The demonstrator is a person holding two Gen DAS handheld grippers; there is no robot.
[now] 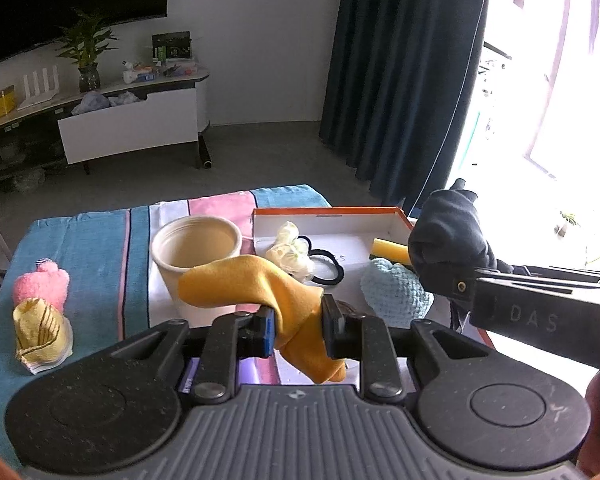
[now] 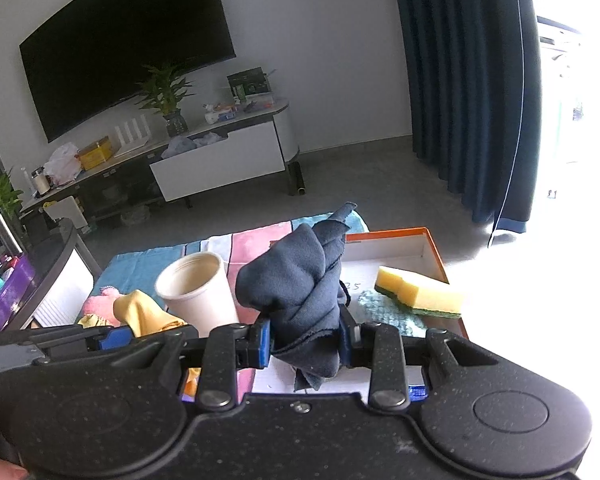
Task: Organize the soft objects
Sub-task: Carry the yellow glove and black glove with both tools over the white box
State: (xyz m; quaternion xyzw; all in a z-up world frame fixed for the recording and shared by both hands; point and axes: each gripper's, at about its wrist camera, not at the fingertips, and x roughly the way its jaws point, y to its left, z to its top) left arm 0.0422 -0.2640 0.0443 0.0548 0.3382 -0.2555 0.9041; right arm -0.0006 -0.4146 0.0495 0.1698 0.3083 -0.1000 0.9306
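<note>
My left gripper (image 1: 298, 330) is shut on an orange-yellow cloth (image 1: 256, 284) and holds it above the table, in front of a cream cup (image 1: 198, 258). My right gripper (image 2: 306, 340) is shut on a dark navy cloth (image 2: 300, 280), held over the orange-rimmed white box (image 2: 396, 250); it shows at the right of the left wrist view (image 1: 448, 240). The box holds a yellow sponge (image 2: 418, 290), a light blue knitted piece (image 1: 392, 288), a pale scrunchie (image 1: 290, 248) and black hair ties (image 1: 328, 268).
A striped blue, pink and white towel (image 1: 88, 248) covers the table. A pink plush (image 1: 42, 286) and a folded yellow striped cloth (image 1: 40, 334) lie at its left. A TV stand with an open drawer (image 1: 128, 126) stands beyond; dark curtain (image 1: 404, 72) at right.
</note>
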